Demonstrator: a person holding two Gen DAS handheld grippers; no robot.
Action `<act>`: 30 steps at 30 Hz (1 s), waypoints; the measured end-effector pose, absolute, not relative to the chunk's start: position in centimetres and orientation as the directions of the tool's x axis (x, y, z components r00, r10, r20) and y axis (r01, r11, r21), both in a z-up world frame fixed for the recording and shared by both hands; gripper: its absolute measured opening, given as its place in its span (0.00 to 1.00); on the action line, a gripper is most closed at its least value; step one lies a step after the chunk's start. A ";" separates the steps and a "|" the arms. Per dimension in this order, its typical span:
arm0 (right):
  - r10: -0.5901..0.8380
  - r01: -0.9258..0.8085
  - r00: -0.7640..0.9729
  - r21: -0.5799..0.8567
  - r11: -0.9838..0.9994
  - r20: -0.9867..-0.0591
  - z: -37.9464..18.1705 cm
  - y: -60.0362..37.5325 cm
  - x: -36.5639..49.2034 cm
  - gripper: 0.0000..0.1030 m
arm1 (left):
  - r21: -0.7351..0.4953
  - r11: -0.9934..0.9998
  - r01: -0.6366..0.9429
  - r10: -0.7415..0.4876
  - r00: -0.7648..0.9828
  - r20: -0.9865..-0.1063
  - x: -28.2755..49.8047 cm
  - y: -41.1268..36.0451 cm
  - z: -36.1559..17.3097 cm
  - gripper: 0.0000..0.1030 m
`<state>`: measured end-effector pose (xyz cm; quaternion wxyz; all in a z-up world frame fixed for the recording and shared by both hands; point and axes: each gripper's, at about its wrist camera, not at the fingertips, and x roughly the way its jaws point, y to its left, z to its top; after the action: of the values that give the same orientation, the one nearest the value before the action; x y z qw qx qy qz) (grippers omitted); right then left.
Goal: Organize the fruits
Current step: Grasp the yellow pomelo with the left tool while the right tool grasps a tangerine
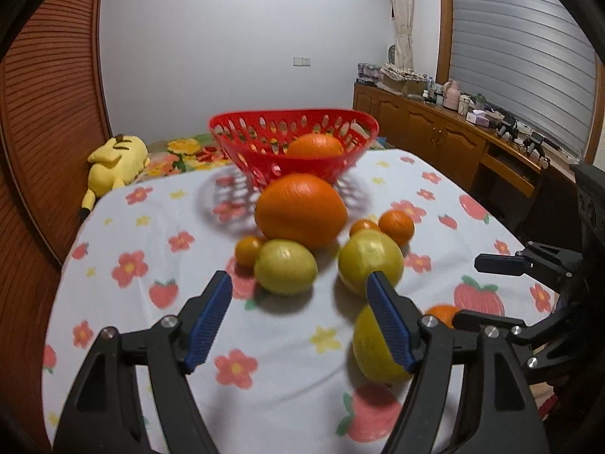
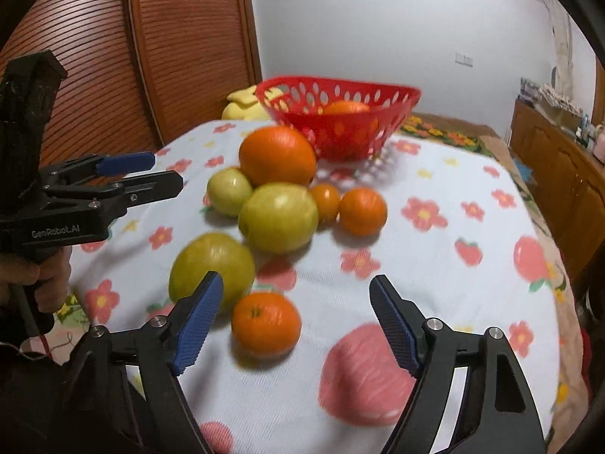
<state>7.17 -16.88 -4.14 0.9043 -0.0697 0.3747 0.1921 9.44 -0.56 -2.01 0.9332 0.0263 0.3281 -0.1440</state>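
A red perforated basket stands at the far side of the flowered tablecloth, with one orange inside. In front of it lie a large orange, three yellow-green fruits and several small tangerines. My left gripper is open, its pads short of the nearest green fruits. My right gripper is open over a tangerine that lies between its fingers, nearer the left pad, untouched.
A yellow plush toy lies beyond the table's far left corner. A wooden cabinet with clutter on top runs along the right wall, and slatted wooden doors stand at the left. A person's hand holds the left gripper's handle.
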 end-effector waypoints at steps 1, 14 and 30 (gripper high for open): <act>0.296 -0.400 0.643 0.019 0.916 -0.706 -4.4 -16.9 7.0 0.77 | -0.051 0.957 0.287 -0.255 0.737 -0.626 9.3 -0.7 -2.4 0.72; 0.307 -0.414 0.612 0.035 0.910 -0.729 -5.8 -16.3 6.3 0.64 | -0.090 0.951 0.295 -0.281 0.707 -0.649 8.4 -0.8 -4.1 0.72; 0.350 -0.448 0.550 0.085 0.890 -0.758 -7.4 -15.8 6.9 0.46 | -0.119 0.937 0.329 -0.324 0.685 -0.652 7.9 -1.9 -4.2 0.72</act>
<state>6.90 -15.82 -7.43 0.8785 -0.0589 0.4162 0.2270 7.87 -1.92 -4.19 0.9180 0.0039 0.3545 -0.1778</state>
